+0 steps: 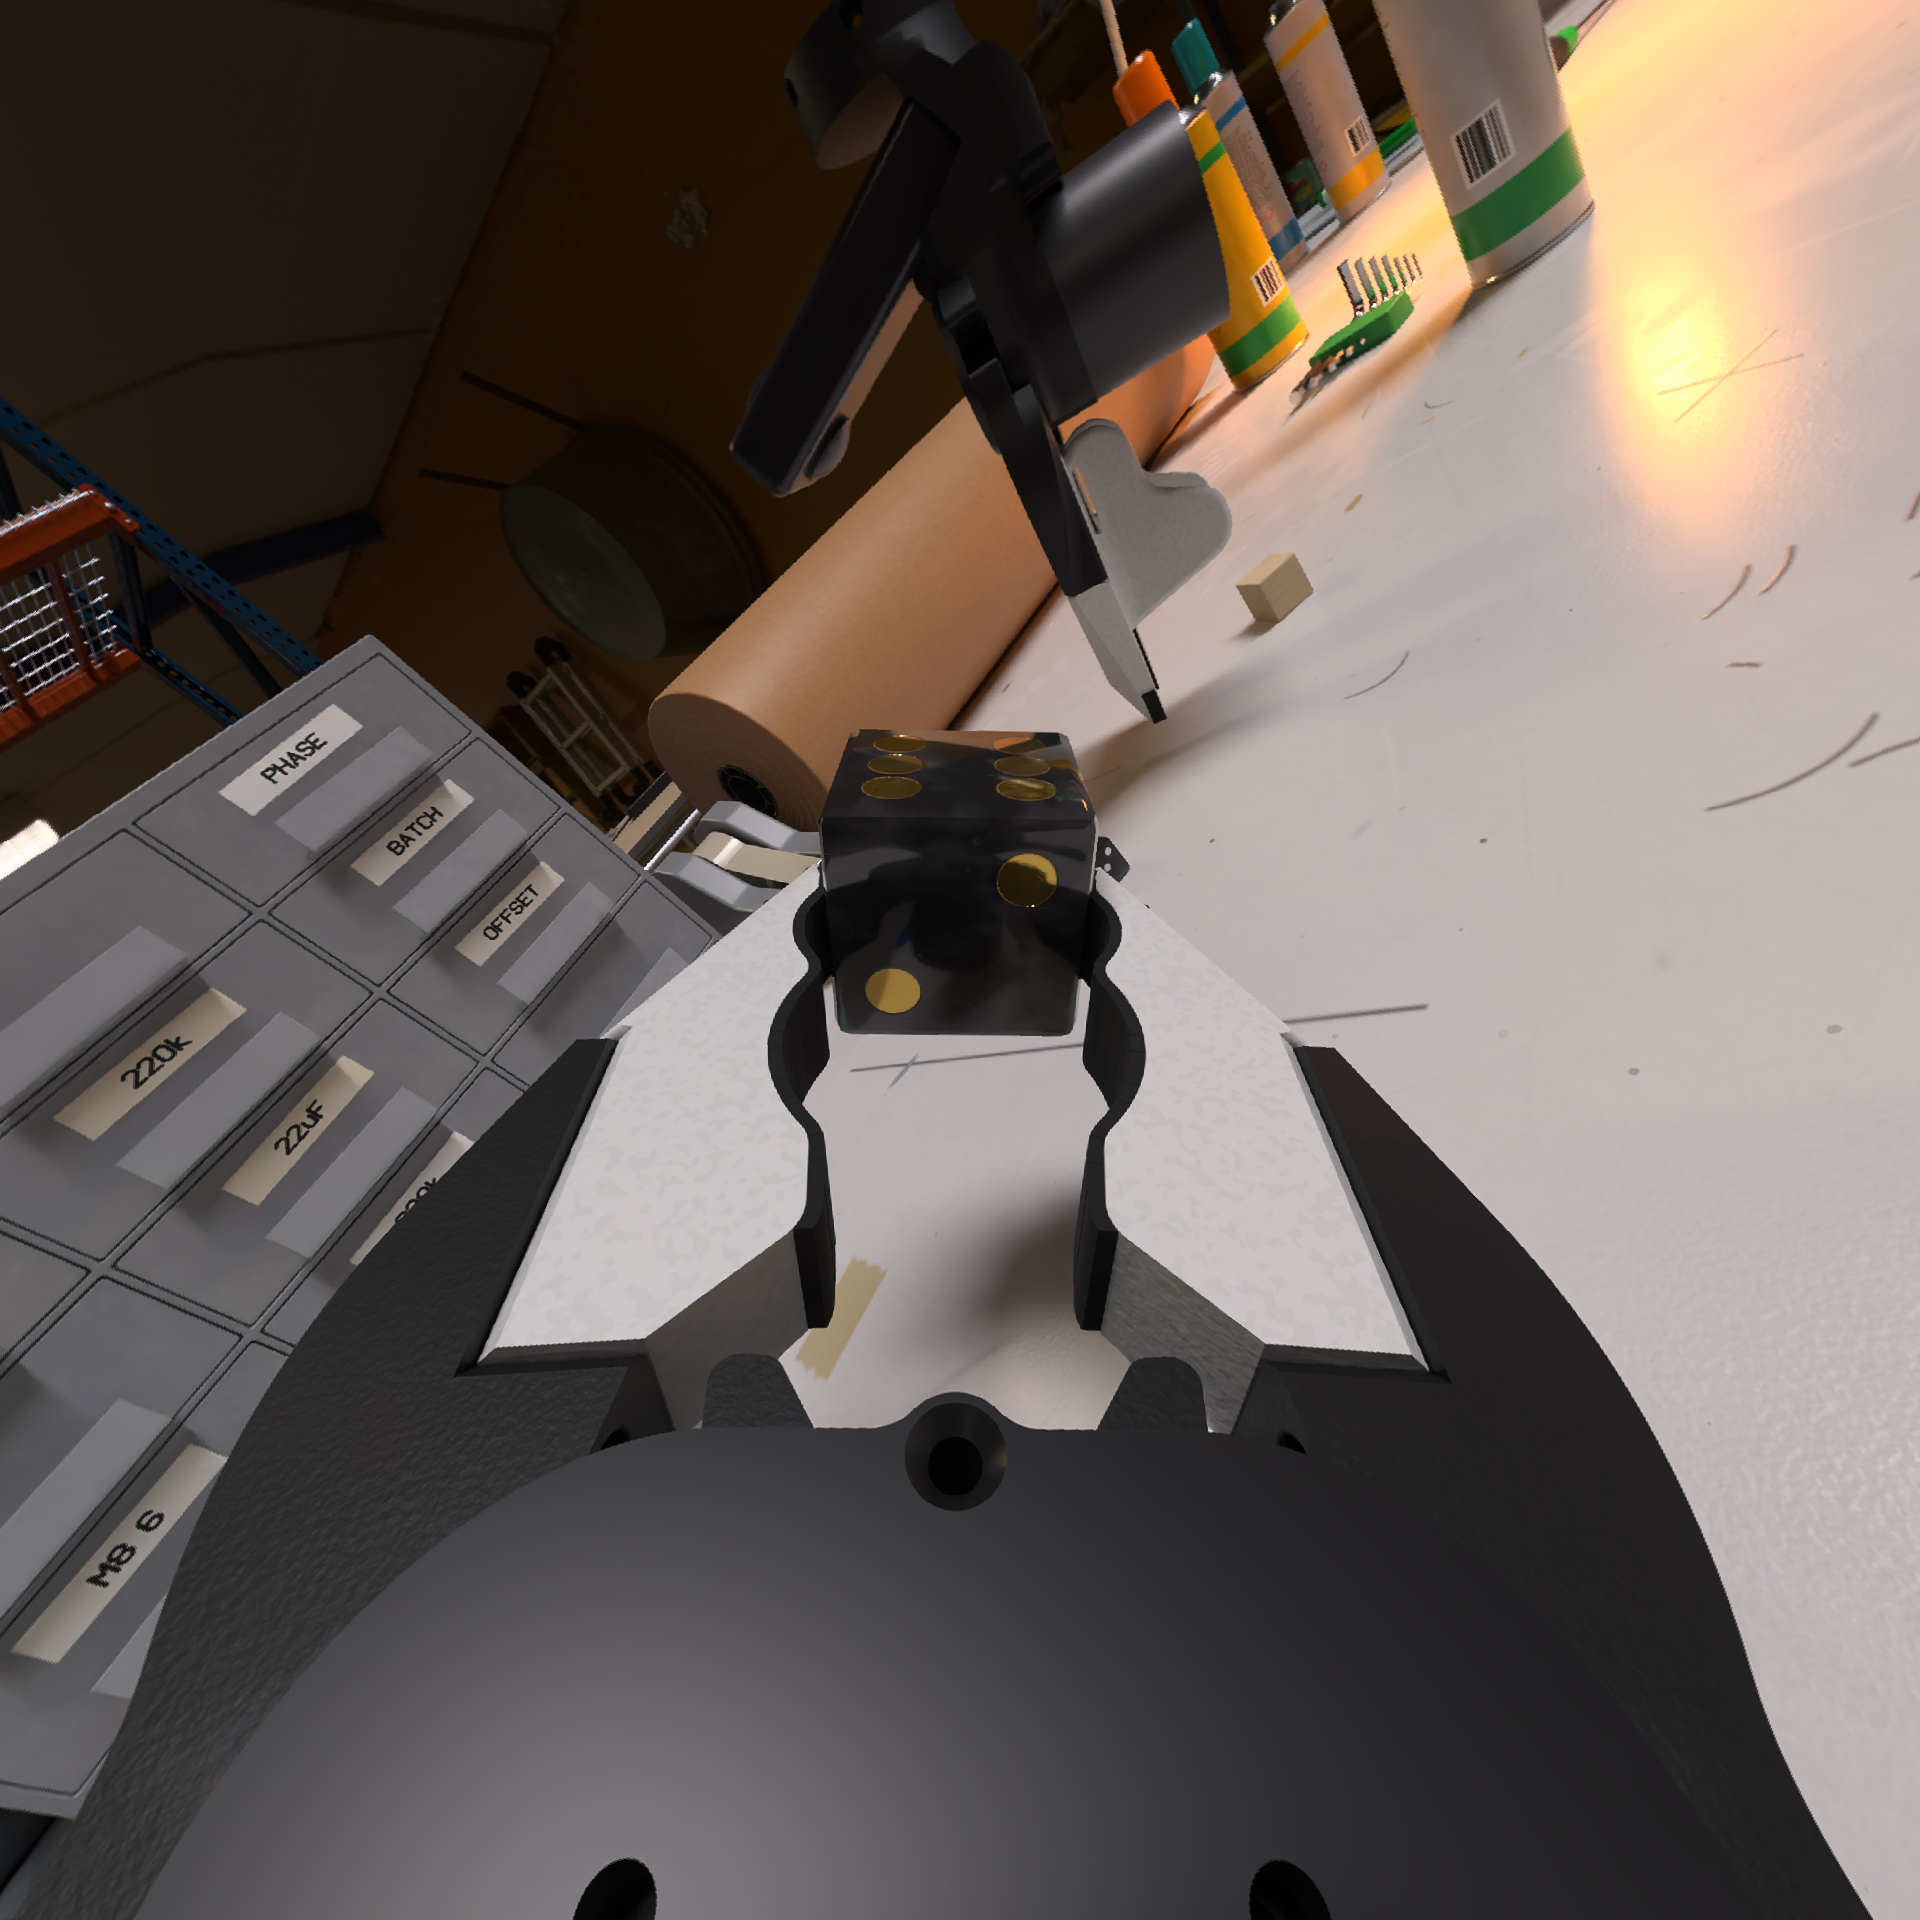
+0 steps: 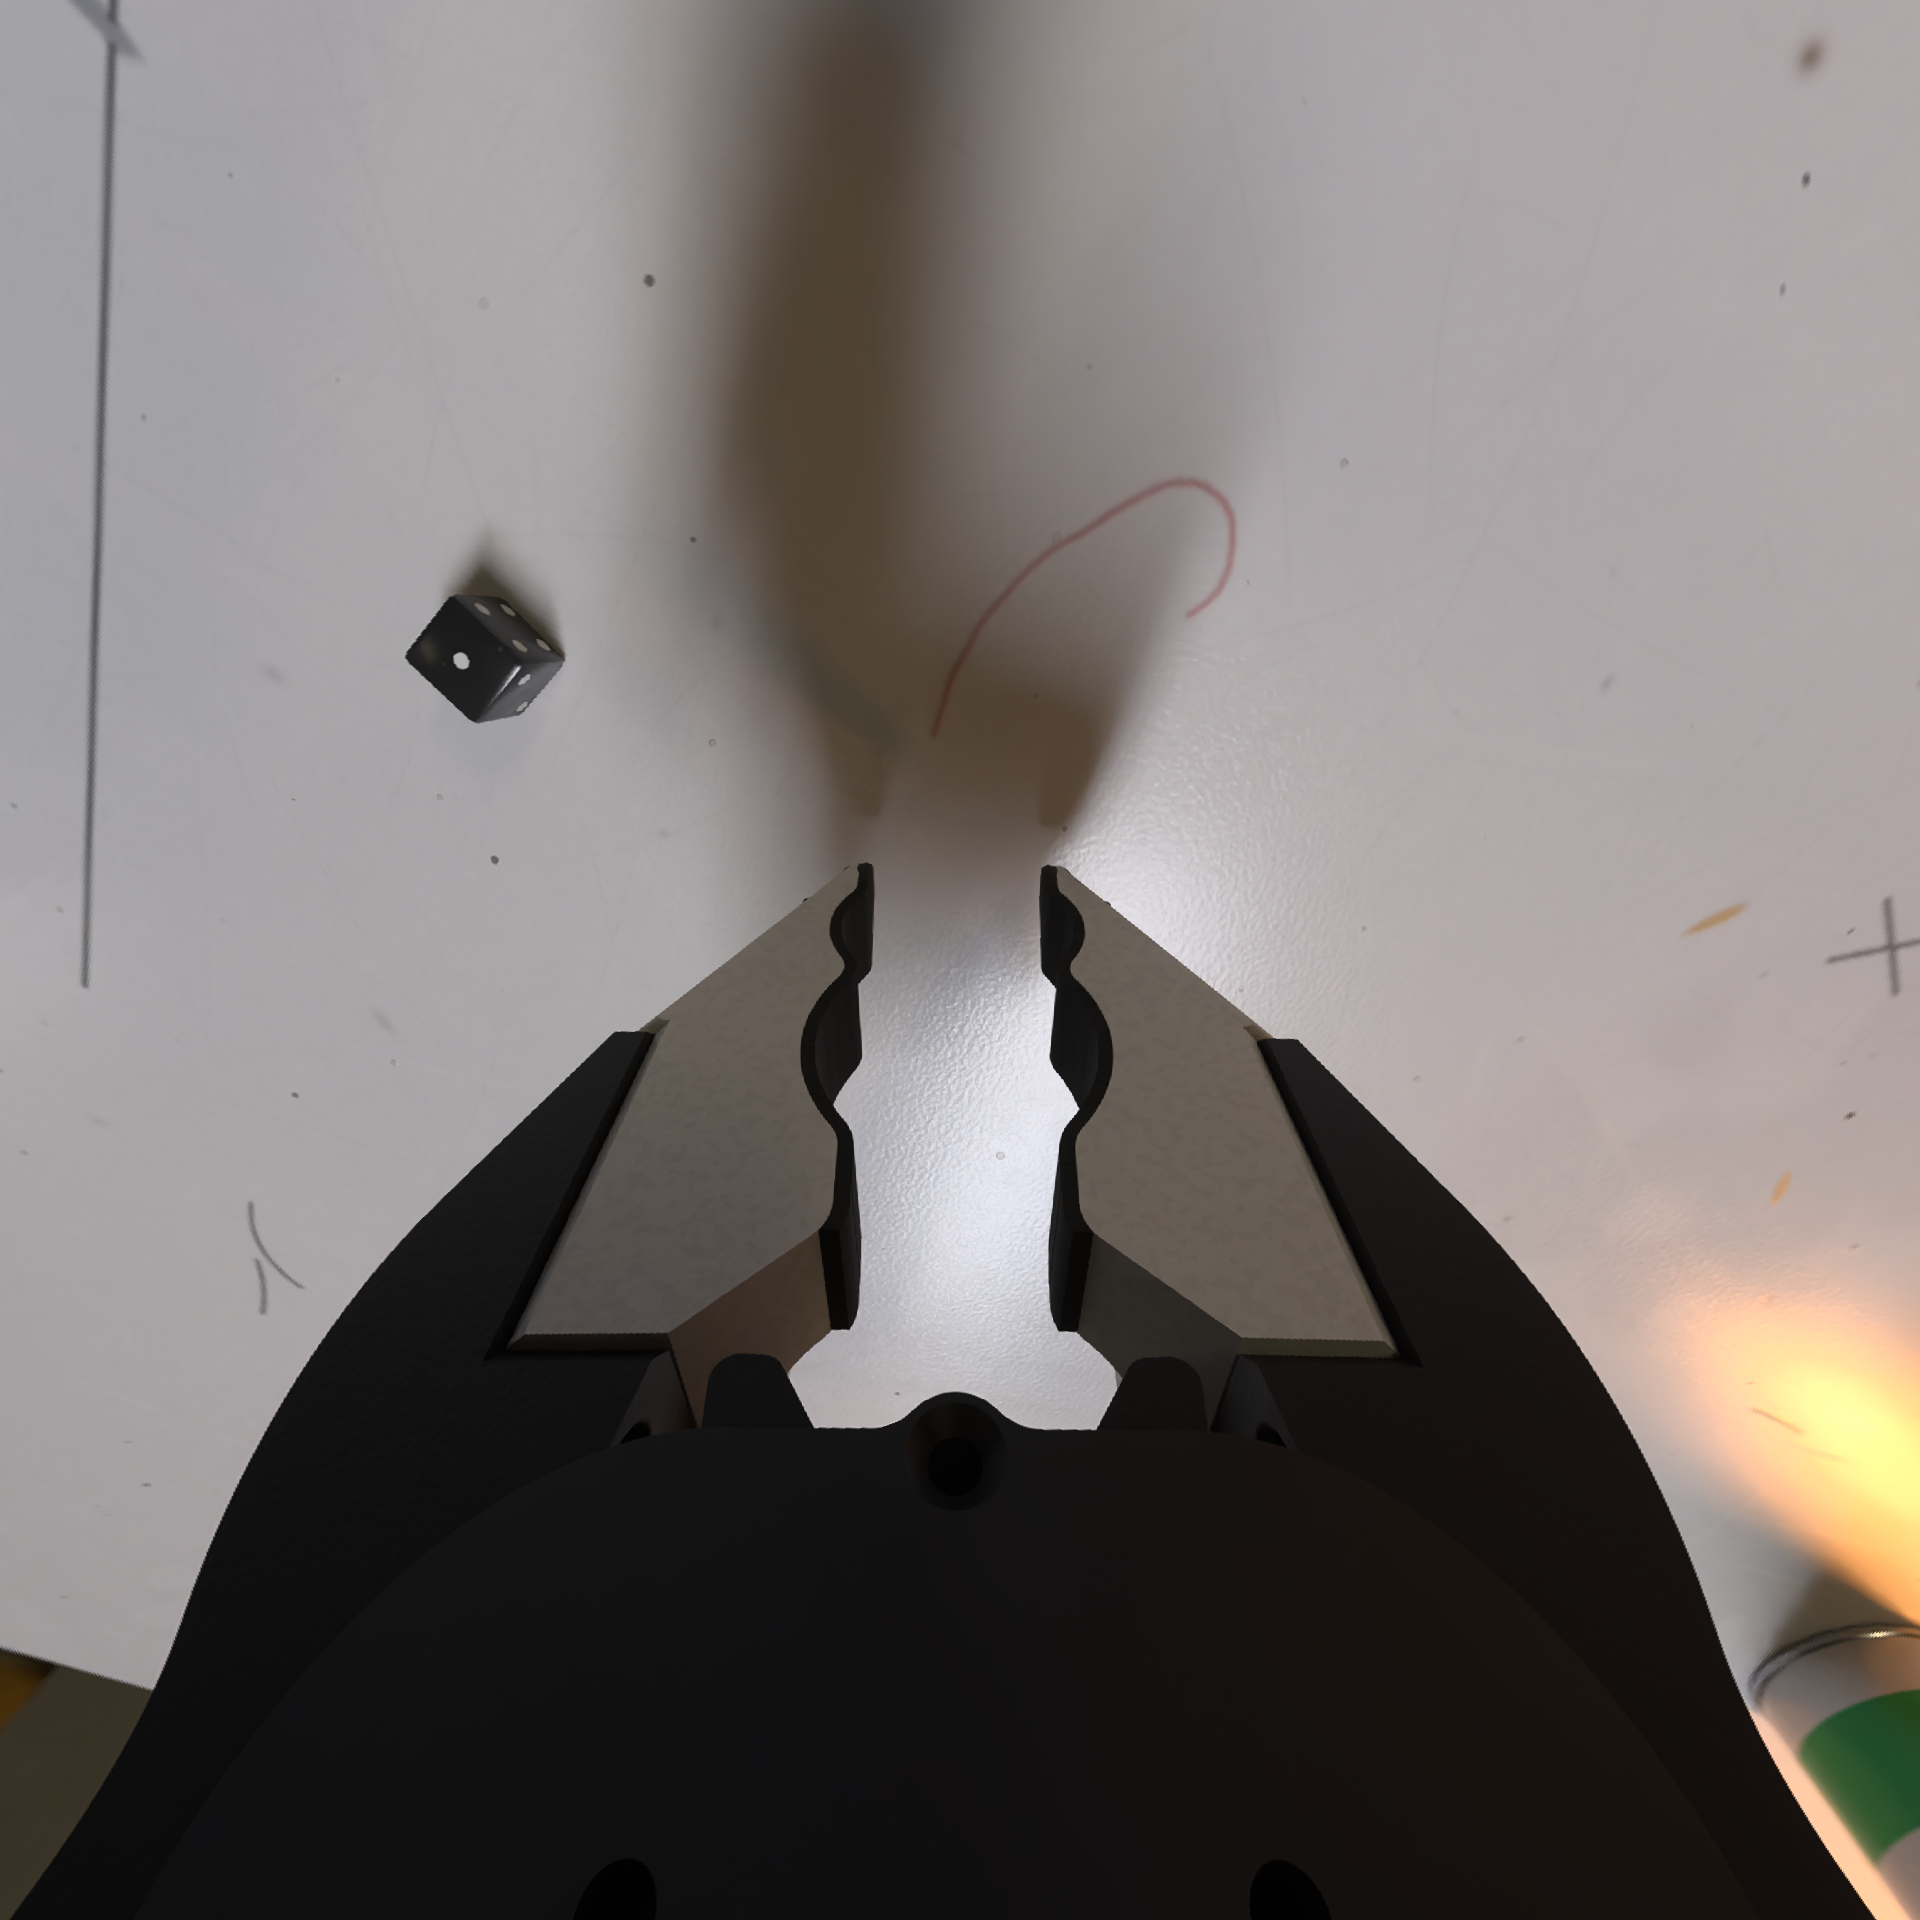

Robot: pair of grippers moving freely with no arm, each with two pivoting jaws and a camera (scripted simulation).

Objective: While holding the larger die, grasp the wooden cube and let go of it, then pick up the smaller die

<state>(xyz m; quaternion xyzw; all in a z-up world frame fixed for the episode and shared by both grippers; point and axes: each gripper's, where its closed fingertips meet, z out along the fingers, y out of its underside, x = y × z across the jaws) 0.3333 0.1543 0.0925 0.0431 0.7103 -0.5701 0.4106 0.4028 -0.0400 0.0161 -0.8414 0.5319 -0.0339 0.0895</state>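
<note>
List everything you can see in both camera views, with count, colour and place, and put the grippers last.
Large black die with gold pips: 1, black and gold, held above the table.
Small black die with white pips: 1, lying on the table, apart from the right gripper.
Small wooden cube: 1, pale tan, on the table.
Brown paper roll: 1, lying along the table's edge.
Grey drawer cabinet: 1, beside the table.
Tall cans and tubes: several, white, green, yellow, orange, at the far end.
White scuffed table: 1.
Left hand-held gripper: 1, black and white, shut on the large die.
Right hand-held gripper: 1, open, empty, above the table.
</note>
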